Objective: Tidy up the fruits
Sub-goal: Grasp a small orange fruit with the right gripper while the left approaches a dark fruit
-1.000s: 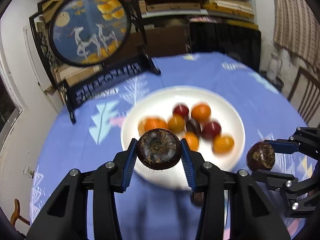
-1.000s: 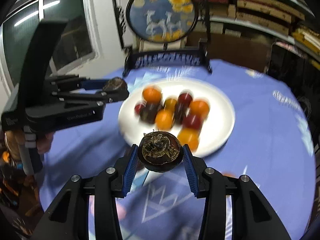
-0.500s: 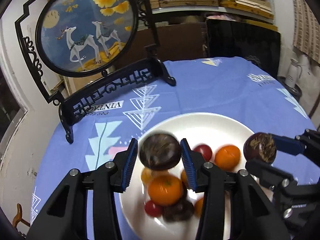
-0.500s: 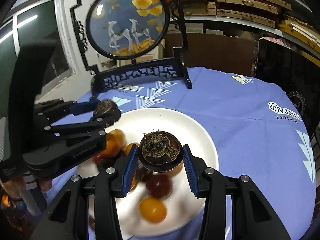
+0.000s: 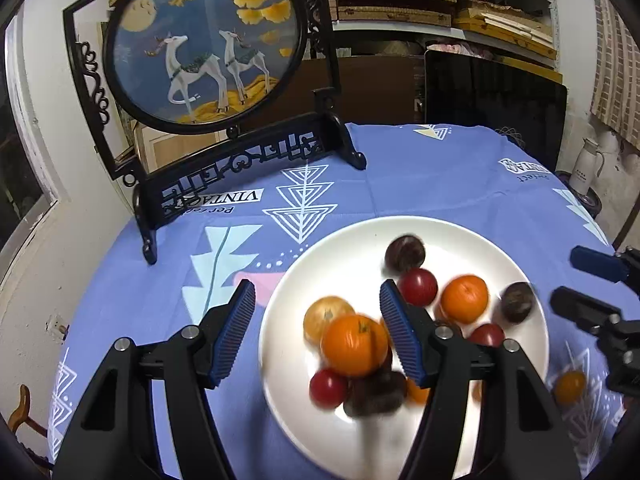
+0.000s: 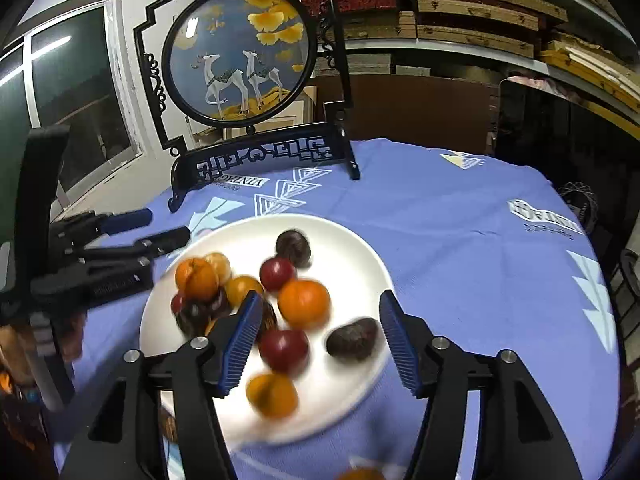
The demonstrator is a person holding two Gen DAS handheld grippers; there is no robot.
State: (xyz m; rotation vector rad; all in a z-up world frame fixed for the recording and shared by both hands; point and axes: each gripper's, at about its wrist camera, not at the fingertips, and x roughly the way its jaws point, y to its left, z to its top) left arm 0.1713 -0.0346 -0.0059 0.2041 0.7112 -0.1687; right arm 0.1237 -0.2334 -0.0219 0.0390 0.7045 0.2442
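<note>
Fruit, orange, red and dark brown, lies heaped on the round white plate (image 5: 404,228) on the blue patterned tablecloth (image 5: 420,172). Left gripper (image 5: 318,320) and right gripper (image 6: 316,332) hang over the plate, jaws just spread apart and holding nothing. Only the right wrist view shows a dark brown round fruit (image 6: 353,339) near the plate's rim between the right pads; only the left view shows a small orange fruit (image 5: 570,387) off the plate on the cloth
</note>
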